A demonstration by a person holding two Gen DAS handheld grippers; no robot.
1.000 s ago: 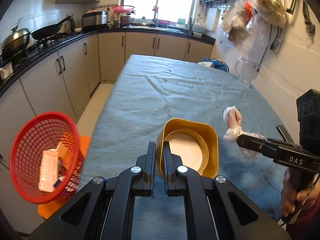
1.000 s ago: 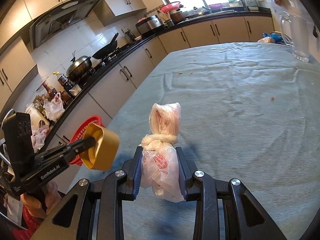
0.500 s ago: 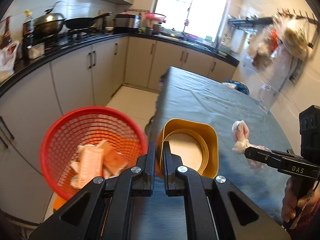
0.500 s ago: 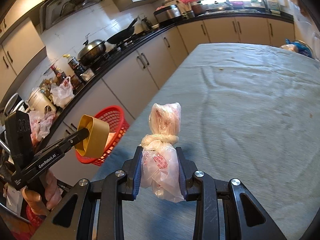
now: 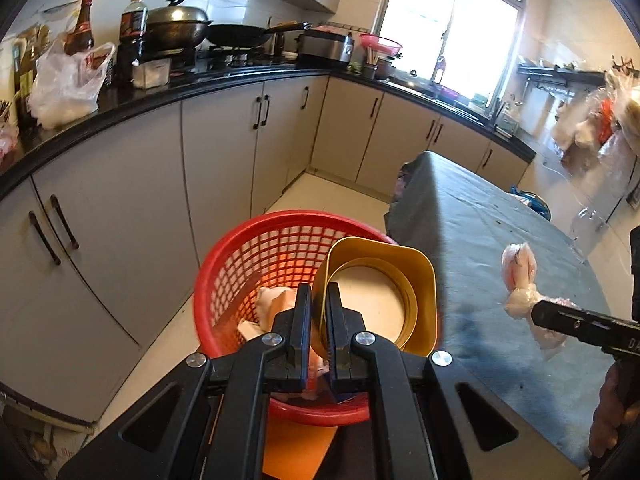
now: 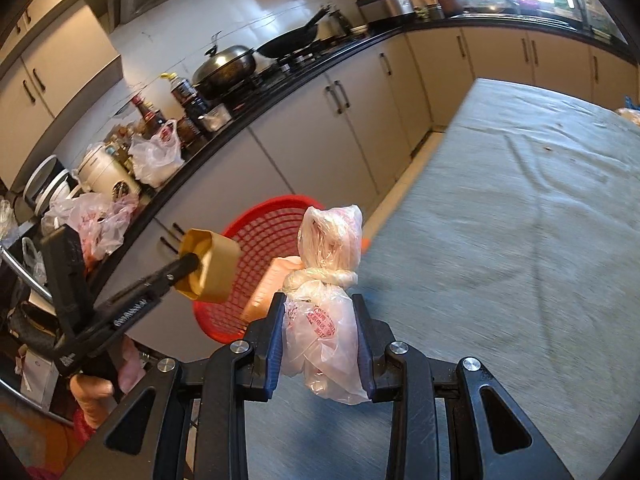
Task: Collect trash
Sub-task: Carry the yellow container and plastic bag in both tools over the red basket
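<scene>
Grey-clothed table (image 6: pixel 520 220) beside beige cabinets (image 5: pixel 132 200), black worktop (image 5: pixel 120 100)

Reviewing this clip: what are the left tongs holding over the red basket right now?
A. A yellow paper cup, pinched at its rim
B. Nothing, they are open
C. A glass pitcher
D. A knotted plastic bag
A: the left tongs are shut on the rim of the yellow paper cup above the red basket; the knotted plastic bag sits in the right tongs.
</scene>
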